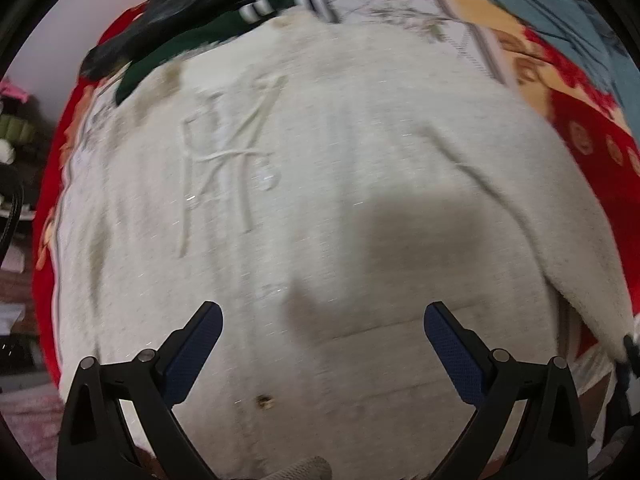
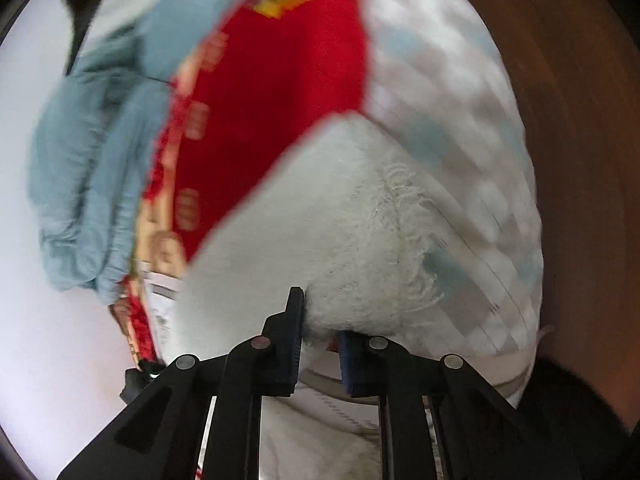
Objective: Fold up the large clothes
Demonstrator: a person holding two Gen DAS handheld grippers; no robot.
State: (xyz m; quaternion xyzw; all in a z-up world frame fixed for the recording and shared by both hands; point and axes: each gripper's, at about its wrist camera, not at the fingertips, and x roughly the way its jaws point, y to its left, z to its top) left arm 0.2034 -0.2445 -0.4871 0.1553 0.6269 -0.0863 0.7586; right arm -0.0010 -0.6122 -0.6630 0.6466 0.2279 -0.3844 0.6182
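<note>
A large cream knit sweater [image 1: 320,200] lies spread flat on a red patterned blanket [image 1: 592,152] on a bed. My left gripper [image 1: 322,332] is open and empty, hovering just above the sweater's lower part. In the right wrist view, my right gripper [image 2: 320,332] is shut on a fluffy edge of the cream sweater [image 2: 360,248] and holds it lifted above the blanket [image 2: 272,112]. The far end of that gripper also shows at the right edge of the left wrist view [image 1: 630,350], at the sweater's corner.
A dark green and black garment [image 1: 192,32] lies at the sweater's far edge. A light blue garment [image 2: 92,168] is bunched beside the blanket. A white and pale blue checked sheet [image 2: 460,152] covers the mattress, with a brown wooden surface [image 2: 580,160] beyond.
</note>
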